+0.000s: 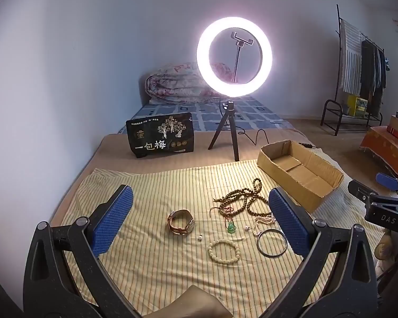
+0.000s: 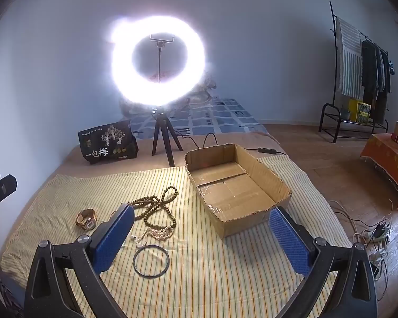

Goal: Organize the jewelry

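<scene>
Jewelry lies on a yellow striped cloth [image 1: 151, 185]. I see a brown-strap watch [image 1: 181, 222], a cream bead bracelet [image 1: 224, 251], a dark metal bangle [image 1: 272, 243], a long brown bead string [image 1: 248, 198], a pearl strand [image 1: 264, 222], a green pendant [image 1: 231, 227] and a small loose pearl [image 1: 199, 237]. An empty cardboard box [image 2: 233, 185] stands at the cloth's right. My left gripper [image 1: 200, 220] is open above the jewelry, holding nothing. My right gripper [image 2: 201, 230] is open, holding nothing, between the bangle [image 2: 151, 261] and the box. The watch [image 2: 86, 219] and beads [image 2: 159, 204] also show there.
A lit ring light on a tripod [image 1: 233, 58] and a black snack bag [image 1: 160, 135] stand behind the cloth. A folded quilt [image 1: 177, 84] lies on a mattress by the wall. A clothes rack [image 1: 358, 69] stands at the right. Cables and a power strip [image 2: 374, 235] lie on the floor.
</scene>
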`<state>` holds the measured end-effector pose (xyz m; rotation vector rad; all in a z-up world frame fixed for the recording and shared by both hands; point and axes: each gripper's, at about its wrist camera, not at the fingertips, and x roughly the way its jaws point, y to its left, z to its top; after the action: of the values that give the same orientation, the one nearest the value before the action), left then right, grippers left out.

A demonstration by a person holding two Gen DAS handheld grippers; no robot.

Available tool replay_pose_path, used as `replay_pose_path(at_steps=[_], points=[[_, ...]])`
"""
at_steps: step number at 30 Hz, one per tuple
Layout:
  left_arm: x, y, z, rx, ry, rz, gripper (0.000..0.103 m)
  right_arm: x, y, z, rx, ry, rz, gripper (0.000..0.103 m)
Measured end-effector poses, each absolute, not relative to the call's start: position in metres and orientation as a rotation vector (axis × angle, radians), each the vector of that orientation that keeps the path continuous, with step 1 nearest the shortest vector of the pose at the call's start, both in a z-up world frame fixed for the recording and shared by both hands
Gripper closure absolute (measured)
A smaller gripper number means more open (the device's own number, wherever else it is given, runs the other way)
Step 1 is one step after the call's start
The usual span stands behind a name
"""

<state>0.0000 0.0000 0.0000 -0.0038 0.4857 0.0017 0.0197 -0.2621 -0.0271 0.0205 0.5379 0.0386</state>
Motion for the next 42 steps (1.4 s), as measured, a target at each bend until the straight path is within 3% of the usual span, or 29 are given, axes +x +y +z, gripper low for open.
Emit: replay_pose_path(at_steps=[42], points=[[-0.0005, 0.0006, 0.0002, -0.015, 0.48, -0.005, 0.0, 0.02, -0.2587, -0.028, 0.013, 0.553, 0.055, 0.0]])
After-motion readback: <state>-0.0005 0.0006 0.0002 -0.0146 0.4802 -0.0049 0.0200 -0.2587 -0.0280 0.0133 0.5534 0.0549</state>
